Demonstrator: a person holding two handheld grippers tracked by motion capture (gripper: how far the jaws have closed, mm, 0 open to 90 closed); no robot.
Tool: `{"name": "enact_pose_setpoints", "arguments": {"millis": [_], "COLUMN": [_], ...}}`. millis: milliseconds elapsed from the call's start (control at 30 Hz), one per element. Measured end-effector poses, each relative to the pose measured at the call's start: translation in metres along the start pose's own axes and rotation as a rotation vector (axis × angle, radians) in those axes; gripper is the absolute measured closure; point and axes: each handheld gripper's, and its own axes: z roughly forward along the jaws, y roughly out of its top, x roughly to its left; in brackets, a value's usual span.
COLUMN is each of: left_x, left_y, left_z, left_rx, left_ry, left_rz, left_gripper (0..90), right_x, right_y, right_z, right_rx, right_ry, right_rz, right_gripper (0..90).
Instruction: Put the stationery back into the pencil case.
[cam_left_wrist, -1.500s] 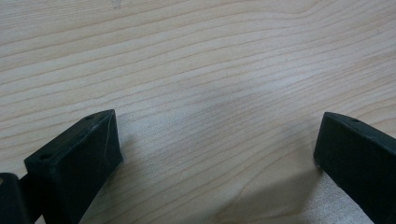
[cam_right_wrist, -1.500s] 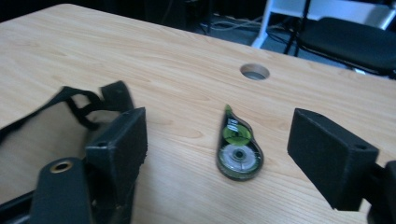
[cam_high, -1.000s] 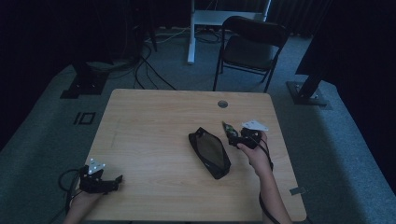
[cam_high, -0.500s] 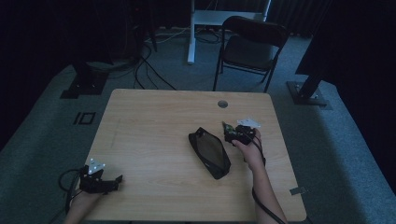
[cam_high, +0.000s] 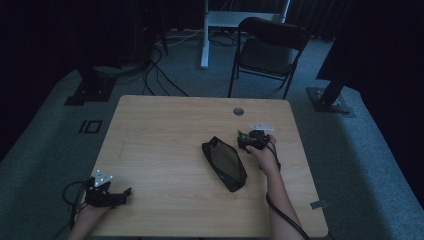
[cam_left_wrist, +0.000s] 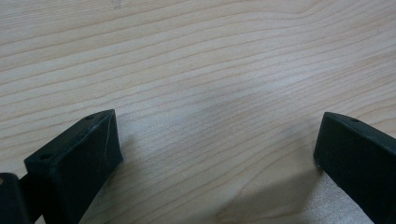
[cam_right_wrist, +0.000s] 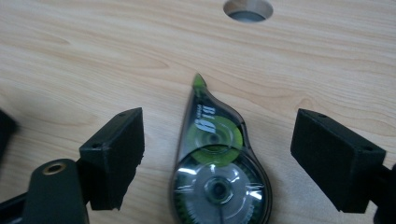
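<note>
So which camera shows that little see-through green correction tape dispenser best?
The right gripper view: the clear teardrop-shaped green correction tape dispenser lies close up between open jaws. In the high view it's a dim speck. The left gripper view faces wooden table.

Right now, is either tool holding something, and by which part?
Nothing is held. The right tool is open, its jaws apart on either side of the green-and-clear teardrop-shaped correction tape dispenser. The left tool is open over bare wood.

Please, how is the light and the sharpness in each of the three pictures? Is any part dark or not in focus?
High view: dim, the room behind nearly black, the table and black pouch readable. Left gripper view: bright, wood grain sharp, soft shadow between the open jaws. Right gripper view: well lit, the correction tape dispenser sharp with small glare on its clear shell; the near left jaw base slightly blurred.
</note>
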Motion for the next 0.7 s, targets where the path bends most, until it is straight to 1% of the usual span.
{"name": "enact_pose_setpoints", "arguments": {"millis": [100,133,167,300,367,433,533,600,700], "left_x": [0.000,0.000,0.000,0.000,0.000,0.000,0.000,0.000,0.000], "left_y": [0.000,0.000,0.000,0.000,0.000,0.000,0.000,0.000,0.000], "left_z": [0.000,0.000,0.000,0.000,0.000,0.000,0.000,0.000,0.000], "left_rx": [0.000,0.000,0.000,0.000,0.000,0.000,0.000,0.000,0.000], "left_ry": [0.000,0.000,0.000,0.000,0.000,0.000,0.000,0.000,0.000], "left_rz": [0.000,0.000,0.000,0.000,0.000,0.000,0.000,0.000,0.000], "left_gripper": [0.8,0.8,0.8,0.8,0.8,0.8,0.8,0.8,0.8], "right_x": [0.000,0.000,0.000,-0.001,-0.002,-0.002,-0.003,-0.002,-0.001], "right_y": [-0.001,-0.001,-0.001,0.000,0.000,0.001,0.000,0.000,0.000], "right_z": [0.006,0.007,0.008,0.010,0.011,0.011,0.012,0.012,0.012], "right_rx": [0.013,0.018,0.019,0.024,0.036,0.040,0.067,0.073,0.074], "right_ry": [0.002,0.000,-0.003,-0.004,0.004,0.000,0.007,0.002,0.002], "right_rz": [0.011,0.008,0.012,0.019,0.020,0.011,0.004,-0.019,-0.020], "right_gripper": [17.4,18.4,21.2,22.4,22.4,22.4,22.3,22.1,22.2]}}
